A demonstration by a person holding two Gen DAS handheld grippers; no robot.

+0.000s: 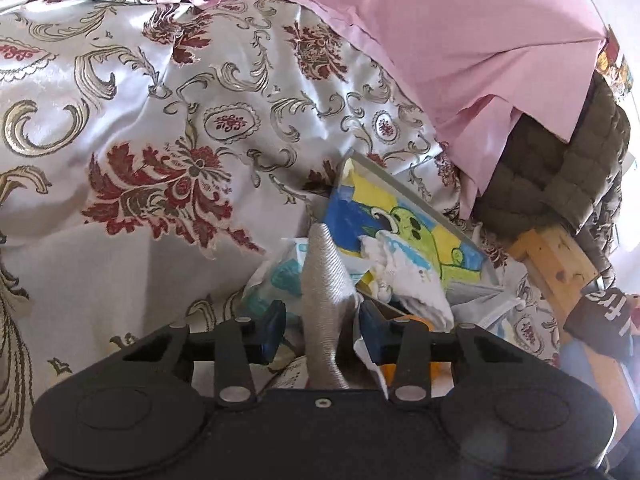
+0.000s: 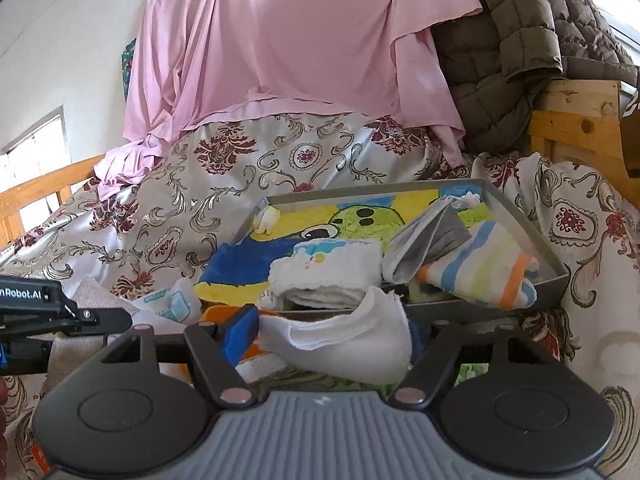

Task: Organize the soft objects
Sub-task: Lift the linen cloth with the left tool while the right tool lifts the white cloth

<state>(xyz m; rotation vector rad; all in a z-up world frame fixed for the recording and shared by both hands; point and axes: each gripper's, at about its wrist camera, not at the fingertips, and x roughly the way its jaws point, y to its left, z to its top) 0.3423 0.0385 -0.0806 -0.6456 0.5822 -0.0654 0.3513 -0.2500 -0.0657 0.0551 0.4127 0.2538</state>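
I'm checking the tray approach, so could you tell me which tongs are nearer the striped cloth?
Right. The right tongs, with a white cloth between their fingers, sit just before the striped cloth; the left tongs sit farther left.

A bed with a pale pine frame (image 2: 576,120) carries everything, covered by a shiny silver satin bedspread (image 2: 192,200) patterned with dark red flowers and gold scrolls. On the bedspread rests a shallow grey rectangular tray (image 2: 520,216), tilted, its floor painted with a green cartoon figure on blue and yellow; a crumpled pink sheet (image 2: 288,48) is draped over the raised bedding behind it, and a brown quilted jacket (image 2: 504,40) hangs over the frame at the right. Beside the tray's near left corner lies a small white plastic packet with teal print (image 2: 172,304).
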